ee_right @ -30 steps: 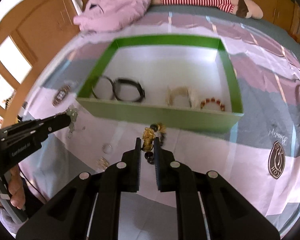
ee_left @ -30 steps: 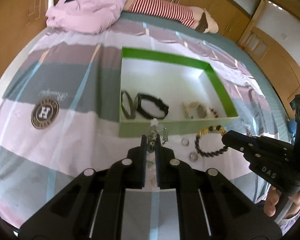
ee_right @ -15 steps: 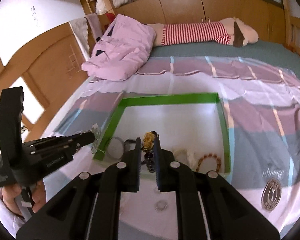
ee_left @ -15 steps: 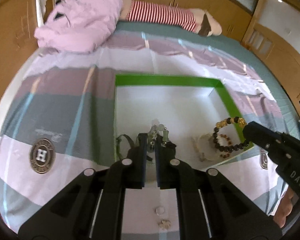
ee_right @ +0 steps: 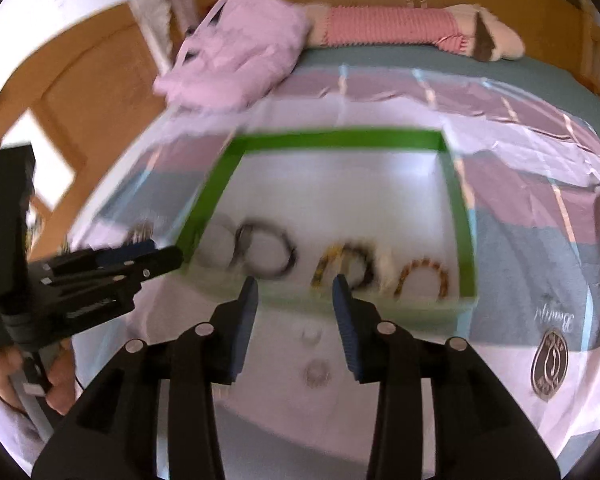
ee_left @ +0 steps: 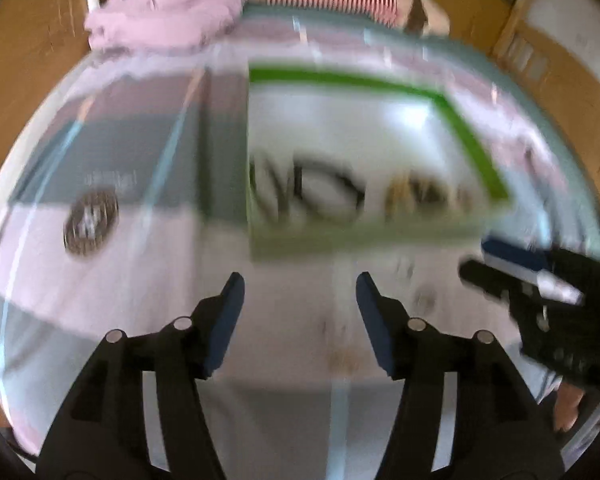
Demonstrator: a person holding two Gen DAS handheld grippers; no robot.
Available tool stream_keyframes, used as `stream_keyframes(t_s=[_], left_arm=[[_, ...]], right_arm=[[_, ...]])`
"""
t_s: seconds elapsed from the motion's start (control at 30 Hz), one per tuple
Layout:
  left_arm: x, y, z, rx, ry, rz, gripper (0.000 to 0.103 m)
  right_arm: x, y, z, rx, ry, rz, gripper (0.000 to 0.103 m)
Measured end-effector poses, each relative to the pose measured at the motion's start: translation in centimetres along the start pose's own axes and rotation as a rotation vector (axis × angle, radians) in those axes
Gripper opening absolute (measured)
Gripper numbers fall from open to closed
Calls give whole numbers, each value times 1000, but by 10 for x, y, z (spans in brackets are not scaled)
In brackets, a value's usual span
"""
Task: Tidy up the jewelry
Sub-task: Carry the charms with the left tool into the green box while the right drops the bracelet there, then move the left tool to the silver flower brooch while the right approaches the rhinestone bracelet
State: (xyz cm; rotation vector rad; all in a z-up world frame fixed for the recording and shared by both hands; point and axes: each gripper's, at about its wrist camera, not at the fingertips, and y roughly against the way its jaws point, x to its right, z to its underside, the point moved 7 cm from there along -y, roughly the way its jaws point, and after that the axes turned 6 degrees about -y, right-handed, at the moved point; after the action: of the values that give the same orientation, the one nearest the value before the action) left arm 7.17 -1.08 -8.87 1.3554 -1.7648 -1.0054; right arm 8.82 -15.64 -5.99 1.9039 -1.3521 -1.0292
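The right claw (ee_right: 294, 296) is spreading its jaws with nothing between the blue pads, and it is hanging just on the near side of the green box (ee_right: 332, 136), over the near wall. Just below its tips, on the bedspread (ee_right: 520, 184) outside that near wall, two small rings are lying one behind the other: the farther ring (ee_right: 311, 334) sits closest to the box wall and the nearer ring (ee_right: 318, 373) sits a little further out from it. Both are lying almost straight ahead of this claw, in line with the gap of its jaws, so I judge the right hand is the better placed one for them, needing mainly a short drop.

The left claw (ee_left: 298, 312) is also opening, its pads wide apart and empty, and it is hovering outside the box's near wall too, more toward the left corner. The left view is blurring badly, so only faint specks are showing on the bedspread before it and I cannot tell what they are.

Inside the box, along the near wall, the dark bracelets (ee_right: 266, 254), a black and gold beaded bracelet (ee_right: 346, 264) and an amber bead bracelet (ee_right: 424, 278) are lying in a row from left to right; the rest of the box floor is showing white
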Motion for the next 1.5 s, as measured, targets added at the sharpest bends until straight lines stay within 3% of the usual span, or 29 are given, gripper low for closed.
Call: stream_keyframes(t_s=[0.17, 0.27, 0.4, 0.57, 0.67, 0.83, 0.9, 0.93, 1.13, 1.3, 1.4, 1.47, 1.5], left_arm=[[16, -31, 40, -114, -44, -54, 58], [26, -30, 44, -99, -66, -60, 65], [28, -34, 45, -104, -82, -48, 65], [1, -34, 43, -117, -26, -105, 42], [-16, -37, 43, -141, 47, -60, 40], [-30, -22, 34, -106, 122, 29, 42], [-30, -18, 34, -97, 132, 41, 46], [-28, -17, 35, -98, 129, 44, 48], [5, -12, 40, -119, 25, 104, 56], [21, -24, 50, -150, -58, 29, 55], [16, -32, 55, -175, -48, 20, 46], [12, -35, 56, -178, -38, 5, 32], [10, -36, 55, -175, -36, -3, 31]], right_arm=[[14, -38, 40, -134, 48, 117, 39], [29, -46, 49, -182, -12, 136, 39], [34, -50, 50, -186, -25, 150, 39], [25, -63, 55, -212, 14, 166, 39], [19, -68, 59, -217, 48, 173, 39], [6, -76, 66, -226, 122, 180, 39], [6, -75, 65, -213, 110, 179, 28], [6, -75, 64, -214, 101, 171, 19], [10, -77, 60, -218, 72, 166, 19], [8, -77, 61, -220, 84, 177, 20], [8, -77, 64, -216, 94, 184, 20], [6, -77, 65, -211, 99, 188, 20], [6, -76, 65, -207, 105, 190, 20]])
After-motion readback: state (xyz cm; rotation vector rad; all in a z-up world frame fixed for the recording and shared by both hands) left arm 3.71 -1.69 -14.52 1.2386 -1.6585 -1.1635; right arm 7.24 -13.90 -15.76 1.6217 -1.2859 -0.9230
